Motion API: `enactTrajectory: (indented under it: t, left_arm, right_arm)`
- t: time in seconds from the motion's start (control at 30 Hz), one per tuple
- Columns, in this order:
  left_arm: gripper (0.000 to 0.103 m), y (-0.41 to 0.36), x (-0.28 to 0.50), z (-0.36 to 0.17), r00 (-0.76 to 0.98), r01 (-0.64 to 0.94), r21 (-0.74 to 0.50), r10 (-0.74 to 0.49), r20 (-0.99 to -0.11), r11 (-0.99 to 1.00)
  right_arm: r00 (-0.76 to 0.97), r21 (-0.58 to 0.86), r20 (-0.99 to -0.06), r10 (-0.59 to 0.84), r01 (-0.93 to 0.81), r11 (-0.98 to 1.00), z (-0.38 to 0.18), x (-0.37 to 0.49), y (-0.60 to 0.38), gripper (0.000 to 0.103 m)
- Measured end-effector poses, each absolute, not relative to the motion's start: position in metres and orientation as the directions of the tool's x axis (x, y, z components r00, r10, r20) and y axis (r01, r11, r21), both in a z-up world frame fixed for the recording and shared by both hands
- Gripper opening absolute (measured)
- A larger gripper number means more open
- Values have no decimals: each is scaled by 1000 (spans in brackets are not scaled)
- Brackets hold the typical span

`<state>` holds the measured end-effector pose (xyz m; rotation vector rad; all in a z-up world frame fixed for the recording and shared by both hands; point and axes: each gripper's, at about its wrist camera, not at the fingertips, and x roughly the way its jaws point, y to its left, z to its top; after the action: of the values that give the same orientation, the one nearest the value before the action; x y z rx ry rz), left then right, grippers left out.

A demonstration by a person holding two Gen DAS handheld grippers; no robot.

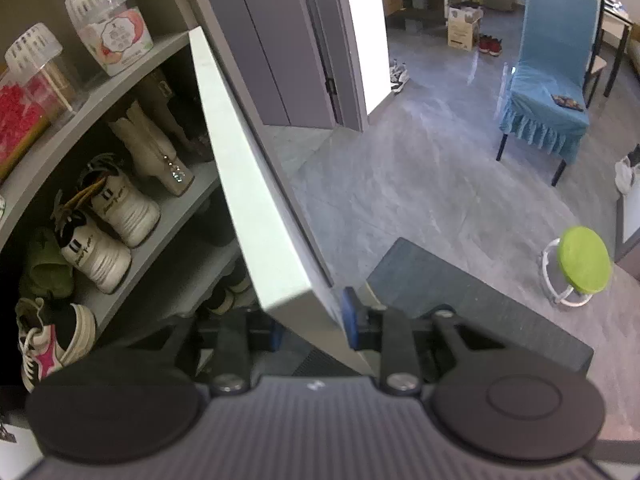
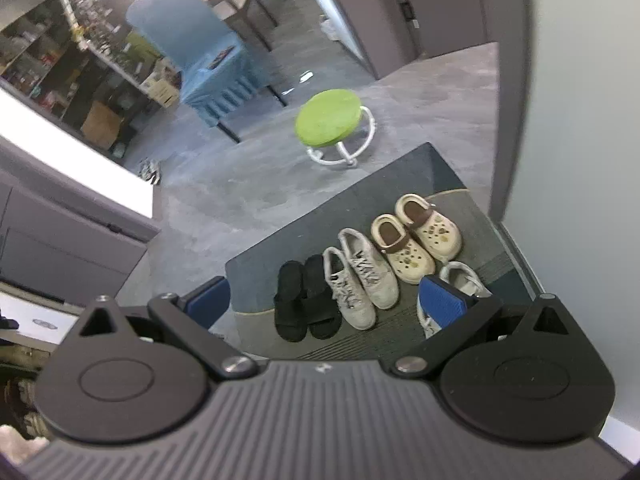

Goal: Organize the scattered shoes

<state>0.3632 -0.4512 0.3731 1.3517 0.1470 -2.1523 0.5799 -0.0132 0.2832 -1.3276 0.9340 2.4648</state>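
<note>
Bright window glare, fisheye warping, soft edges.

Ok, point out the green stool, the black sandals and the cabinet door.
green stool (image 2: 328, 117), right wrist view, on its round seat.
black sandals (image 2: 304, 300), right wrist view, on the straps.
cabinet door (image 1: 248, 200), left wrist view, on its white edge.

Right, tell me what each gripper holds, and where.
Left gripper clamps the cabinet door at its lower edge. Right gripper is open, holding nothing.

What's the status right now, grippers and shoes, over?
Left gripper shut on cabinet door edge. Right gripper open, empty, above shoes lined up on mat. Nothing blocking.
</note>
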Motion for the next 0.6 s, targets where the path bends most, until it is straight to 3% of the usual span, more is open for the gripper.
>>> enactTrajectory:
  t: [0.6]
  left_arm:
    - [35, -437, 292, 378, -331, 564, 96, -331, -884, -820]
  right_arm:
    - [-605, 454, -792, -84, -491, -744, 280, 608, 2, 103]
